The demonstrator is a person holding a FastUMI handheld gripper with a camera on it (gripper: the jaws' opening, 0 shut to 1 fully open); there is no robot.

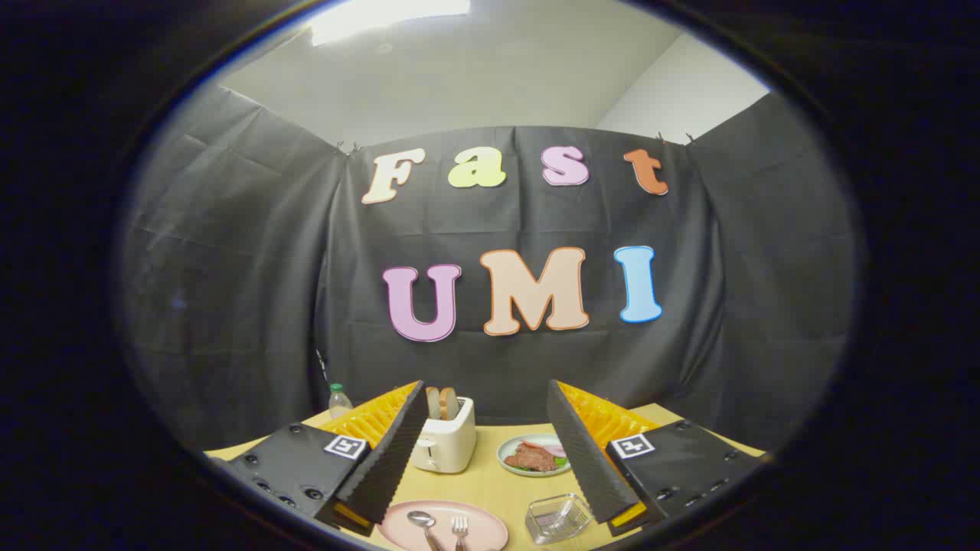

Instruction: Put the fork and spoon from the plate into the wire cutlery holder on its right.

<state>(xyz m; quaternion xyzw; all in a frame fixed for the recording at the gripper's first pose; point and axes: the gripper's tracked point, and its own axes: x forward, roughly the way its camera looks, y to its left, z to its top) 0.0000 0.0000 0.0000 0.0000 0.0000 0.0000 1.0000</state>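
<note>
My tool (486, 451): fingers spread wide apart, gripping nothing, held above the bench (482, 482).

Plate (490, 528): pink, round, on the bench just ahead of and below the gap between my fingers.

Spoon (422, 523): on the plate, left half, bowl pointing away from me.

Fork (459, 528): on the plate, just right of the spoon, tines away from me, not touching it.

Holder (557, 518): just right of the plate, close by my right finger; looks clear-walled with a pale base; I cannot make out wires.

Toaster (444, 444): white, beyond the plate to its left, two bread slices standing in the slots.

Dish (534, 455): pale, beyond the plate to its right, carrying meat and greens.

Bottle (339, 400): small, far beyond the plate to the left, near the cloth wall.
</note>
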